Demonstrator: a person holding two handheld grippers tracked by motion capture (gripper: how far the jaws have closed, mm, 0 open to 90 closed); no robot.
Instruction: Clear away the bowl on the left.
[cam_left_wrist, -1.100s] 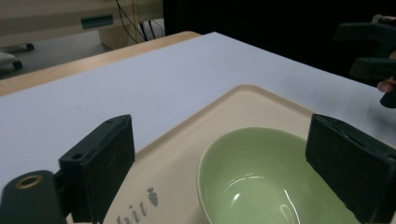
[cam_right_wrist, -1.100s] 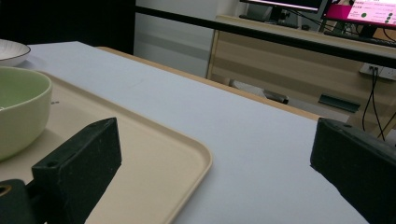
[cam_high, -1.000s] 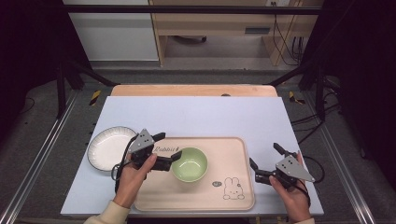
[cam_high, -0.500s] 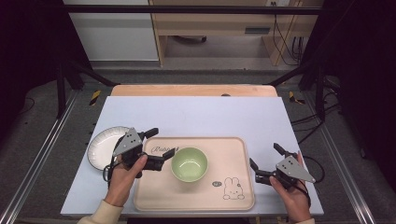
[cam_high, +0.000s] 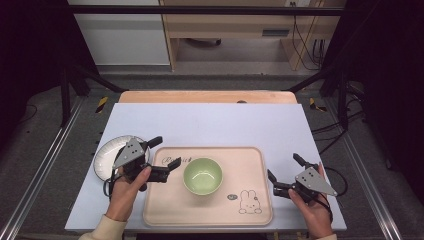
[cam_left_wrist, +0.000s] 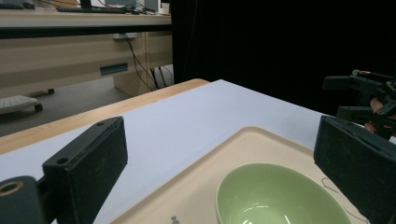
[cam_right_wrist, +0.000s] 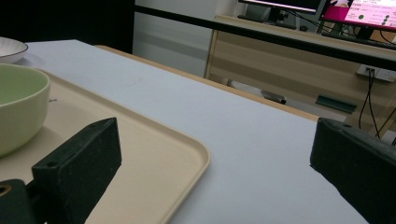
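Observation:
A pale green bowl (cam_high: 202, 176) stands empty on the beige tray (cam_high: 250, 165), left of its middle. My left gripper (cam_high: 165, 154) hovers open over the tray's left edge, its jaws pointing right at the bowl, a short gap away. In the left gripper view the bowl (cam_left_wrist: 280, 200) lies low between the wide-spread jaws. My right gripper (cam_high: 285, 168) stays open just off the tray's right edge, facing left. The right gripper view shows the bowl (cam_right_wrist: 18, 107) far left and the tray's corner (cam_right_wrist: 140, 158) between its jaws.
A white plate (cam_high: 107, 155) lies on the light blue table (cam_high: 225, 125) left of the tray, partly under my left hand. A rabbit drawing (cam_high: 247, 201) marks the tray's near right. The wooden table edge (cam_high: 207, 96) runs along the back.
My left gripper has drawn back to the left, away from the bowl and partly over the plate, staying open. The bowl and my right gripper have not moved.

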